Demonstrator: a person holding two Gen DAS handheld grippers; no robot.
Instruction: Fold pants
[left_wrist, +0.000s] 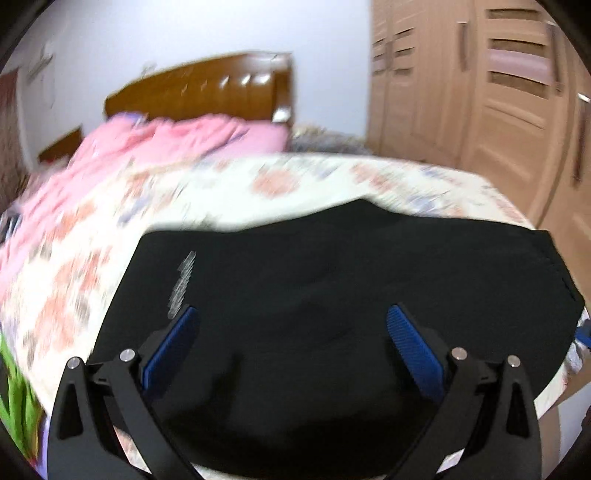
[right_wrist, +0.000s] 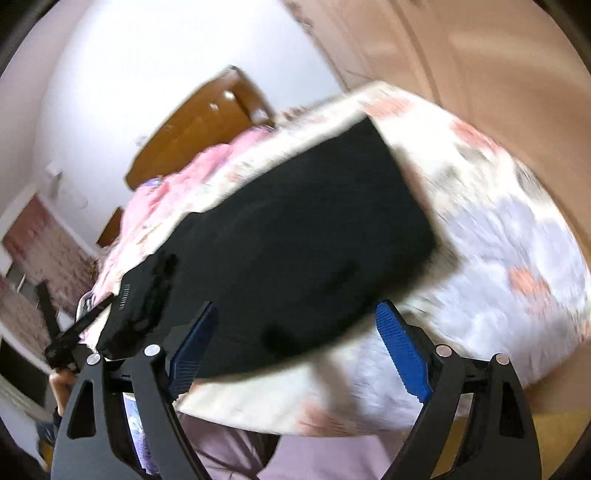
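Observation:
The black pants (left_wrist: 332, 280) lie folded into a broad flat rectangle on the floral bedspread (left_wrist: 207, 192). My left gripper (left_wrist: 291, 317) is open and empty, its blue pads hovering over the near part of the pants. In the right wrist view the pants (right_wrist: 295, 236) lie tilted across the bed, with a white printed label at their left end. My right gripper (right_wrist: 295, 314) is open and empty, just above the near edge of the pants. The left gripper (right_wrist: 70, 339) shows at the left, beside the label end. Both views are motion-blurred.
A pink quilt (left_wrist: 159, 144) is bunched at the head of the bed under a brown headboard (left_wrist: 207, 88). A beige wardrobe (left_wrist: 480, 92) stands to the right of the bed. The bed's near edge (right_wrist: 280, 406) drops off below my right gripper.

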